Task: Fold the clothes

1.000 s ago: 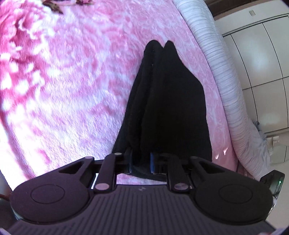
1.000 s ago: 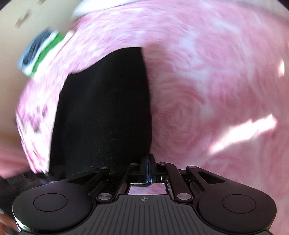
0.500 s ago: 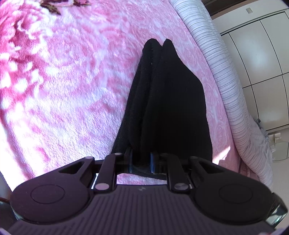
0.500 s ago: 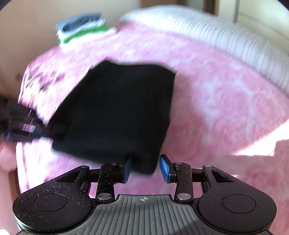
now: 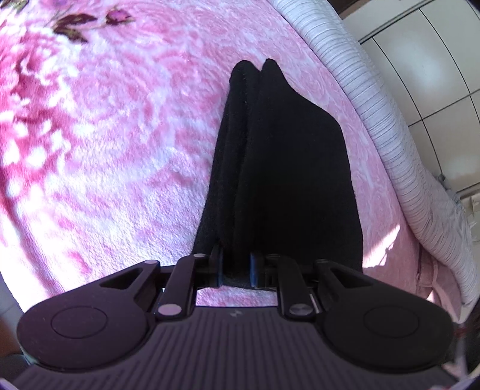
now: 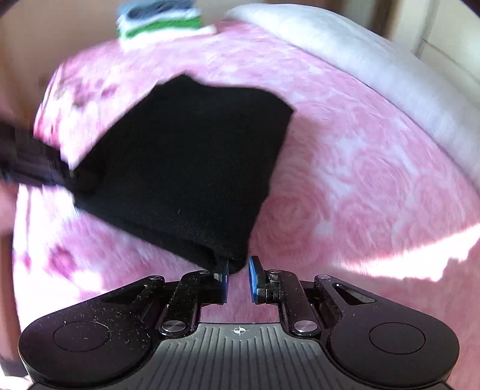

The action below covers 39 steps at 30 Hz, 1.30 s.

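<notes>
Lying on the pink flowered blanket of the bed, the black garment is folded into a thick, narrow bundle that runs away from the left wrist camera toward the far side. Along its left edge the stacked layers show as separate soft ridges, and its far end shows two rounded tips. A white ribbed cover borders the blanket on the right, with white cupboard doors beyond it. The left gripper has its jaws clamped on the near edge of the garment, the dark cloth filling the narrow gap between the blue pads.

From the right wrist camera, which is somewhat blurred, the black garment appears as a flat, roughly four-sided fold on the blanket, its near corner reaching down to the right gripper. The jaws are closing and stand slightly apart; the corner sits at the tips, touching the left pad, while pink blanket shows through the gap lower down, so the pads do not press on the cloth. At the left edge the left gripper holds the other side of the garment. A stack of folded clothes sits at the far end of the bed.
</notes>
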Each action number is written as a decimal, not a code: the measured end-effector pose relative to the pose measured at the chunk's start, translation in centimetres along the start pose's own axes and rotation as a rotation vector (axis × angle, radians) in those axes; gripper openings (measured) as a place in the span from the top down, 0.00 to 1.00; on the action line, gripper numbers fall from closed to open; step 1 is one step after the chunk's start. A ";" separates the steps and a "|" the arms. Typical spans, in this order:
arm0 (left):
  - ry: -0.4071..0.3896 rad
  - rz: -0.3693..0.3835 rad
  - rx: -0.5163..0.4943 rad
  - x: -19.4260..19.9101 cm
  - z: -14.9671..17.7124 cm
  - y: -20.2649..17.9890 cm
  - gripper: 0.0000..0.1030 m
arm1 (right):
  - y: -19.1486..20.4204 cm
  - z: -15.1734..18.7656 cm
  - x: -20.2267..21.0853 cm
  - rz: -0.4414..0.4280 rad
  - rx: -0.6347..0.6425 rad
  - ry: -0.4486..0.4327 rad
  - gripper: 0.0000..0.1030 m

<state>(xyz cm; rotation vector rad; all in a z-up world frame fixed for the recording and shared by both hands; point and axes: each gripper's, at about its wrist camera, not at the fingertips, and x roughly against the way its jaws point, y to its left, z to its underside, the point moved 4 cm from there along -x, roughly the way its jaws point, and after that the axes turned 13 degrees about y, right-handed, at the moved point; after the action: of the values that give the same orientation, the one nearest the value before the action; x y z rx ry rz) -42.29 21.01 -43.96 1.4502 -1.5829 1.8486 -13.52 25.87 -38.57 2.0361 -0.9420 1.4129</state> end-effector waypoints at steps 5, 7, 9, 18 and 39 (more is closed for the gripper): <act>-0.008 -0.011 0.003 -0.2 0.1 0.0 0.86 | -2.4 -1.5 2.7 -0.169 -0.283 -0.122 0.88; -0.008 -0.012 0.007 -0.3 0.1 0.1 0.86 | -2.5 -2.6 1.4 -0.197 -0.321 -0.127 0.88; -0.008 -0.018 -0.001 -0.4 0.1 0.2 0.86 | -2.2 -3.6 -0.6 -0.194 -0.328 -0.102 0.88; 0.023 -0.002 0.030 -0.8 -0.2 0.8 0.84 | -1.1 -5.1 -1.8 -0.142 -0.174 0.023 0.87; -0.006 -0.055 -0.246 -2.1 -16.7 -5.5 0.76 | -11.4 -18.1 -7.2 -0.286 -0.421 0.138 0.65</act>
<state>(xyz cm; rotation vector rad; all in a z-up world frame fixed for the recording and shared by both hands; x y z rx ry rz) -45.29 38.11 -40.63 1.3747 -1.6873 1.5579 -17.33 48.10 -39.13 1.6604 -0.7749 1.0803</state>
